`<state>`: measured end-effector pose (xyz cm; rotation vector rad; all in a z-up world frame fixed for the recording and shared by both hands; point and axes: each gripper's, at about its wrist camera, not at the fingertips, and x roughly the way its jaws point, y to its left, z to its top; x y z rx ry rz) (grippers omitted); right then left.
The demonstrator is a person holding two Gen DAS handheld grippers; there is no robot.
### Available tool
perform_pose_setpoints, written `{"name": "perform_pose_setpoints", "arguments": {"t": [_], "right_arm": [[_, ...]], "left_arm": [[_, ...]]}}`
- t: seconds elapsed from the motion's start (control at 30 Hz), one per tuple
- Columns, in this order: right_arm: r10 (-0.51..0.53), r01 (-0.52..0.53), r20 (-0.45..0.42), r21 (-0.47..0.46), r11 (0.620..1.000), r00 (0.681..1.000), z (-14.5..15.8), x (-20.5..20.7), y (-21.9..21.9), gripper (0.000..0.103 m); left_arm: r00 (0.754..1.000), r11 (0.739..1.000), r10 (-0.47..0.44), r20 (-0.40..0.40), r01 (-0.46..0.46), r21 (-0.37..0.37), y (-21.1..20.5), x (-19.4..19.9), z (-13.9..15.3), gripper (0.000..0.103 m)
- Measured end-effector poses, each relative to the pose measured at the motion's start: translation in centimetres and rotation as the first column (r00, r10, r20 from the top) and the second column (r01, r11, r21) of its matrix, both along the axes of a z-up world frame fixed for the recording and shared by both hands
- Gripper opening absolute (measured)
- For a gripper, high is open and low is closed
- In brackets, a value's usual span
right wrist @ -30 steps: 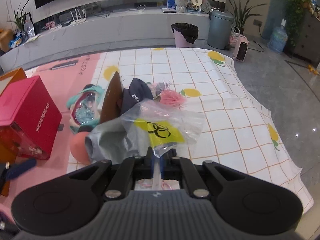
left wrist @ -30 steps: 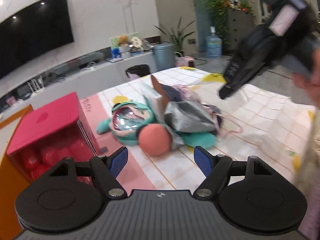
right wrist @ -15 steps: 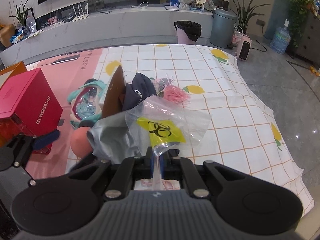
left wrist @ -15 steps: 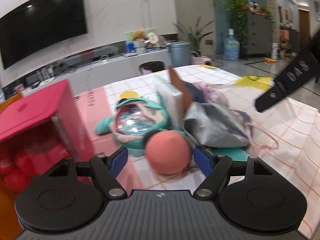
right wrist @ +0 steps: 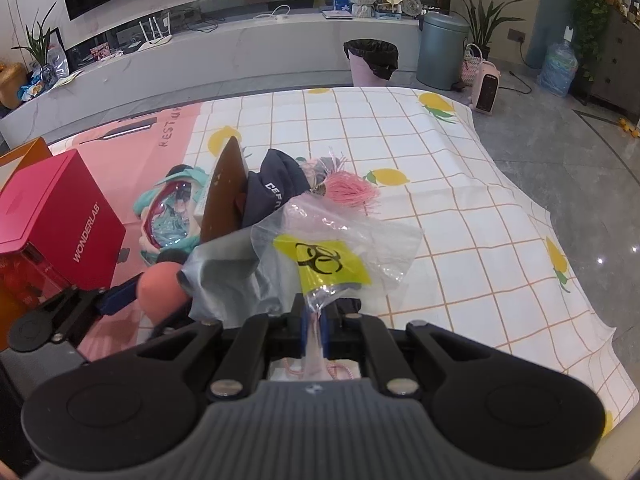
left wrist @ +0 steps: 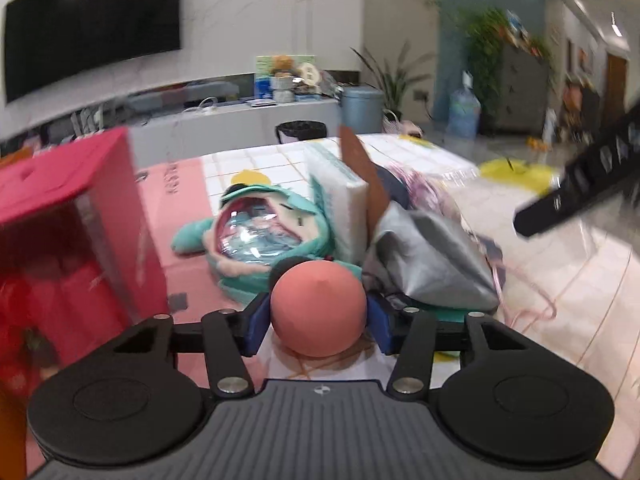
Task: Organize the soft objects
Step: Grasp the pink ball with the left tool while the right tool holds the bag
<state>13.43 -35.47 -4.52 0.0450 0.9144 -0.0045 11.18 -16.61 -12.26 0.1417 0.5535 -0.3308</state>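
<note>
A pile of soft things lies on the lemon-print tablecloth point(right wrist: 460, 184): a teal plush doll point(left wrist: 272, 232), a grey cloth point(left wrist: 432, 256), a navy cap point(right wrist: 276, 188) and a pink tassel point(right wrist: 352, 192). My left gripper point(left wrist: 318, 314) has closed its blue pads on both sides of a salmon-pink soft ball point(left wrist: 318, 312), which also shows in the right wrist view point(right wrist: 160, 288). My right gripper point(right wrist: 315, 316) is shut on a clear plastic bag point(right wrist: 340, 236) with a yellow biohazard label, held above the pile.
A red WONDERLAB box point(right wrist: 56, 220) stands at the left with an orange box point(right wrist: 24, 152) behind it. A brown-backed white board point(left wrist: 348, 196) stands tilted in the pile. The table edge drops off at the right and front.
My left gripper moved forward to the pink ball and closed its pads on it. My right gripper keeps holding the plastic bag in about the same place.
</note>
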Motion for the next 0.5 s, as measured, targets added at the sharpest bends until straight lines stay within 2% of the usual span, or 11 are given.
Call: {"name": "perform_pose_setpoints", "arguments": {"t": [0.07, 0.27, 0.4, 0.5], "right_arm": [[0.000, 0.000, -0.004, -0.003, 1.000, 1.000, -0.1, 0.1, 0.0, 0.004], [-0.002, 0.002, -0.014, 0.005, 1.000, 1.000, -0.2, 0.1, -0.1, 0.004], [-0.018, 0.018, -0.025, 0.004, 1.000, 1.000, -0.4, 0.3, -0.4, 0.004], [-0.017, 0.017, -0.032, -0.003, 1.000, 0.999, -0.5, 0.2, -0.3, 0.004]], "left_arm": [[1.000, 0.998, 0.027, -0.008, -0.028, -0.058, 1.0, -0.4, 0.3, 0.057], [0.997, 0.995, 0.072, 0.016, -0.070, -0.069, 2.3, -2.7, 2.5, 0.058], [0.992, 0.989, 0.123, -0.006, -0.123, -0.080, 2.8, -3.4, 3.6, 0.059], [0.991, 0.987, 0.128, -0.037, -0.131, -0.090, 3.1, -3.1, 4.2, 0.060]]}}
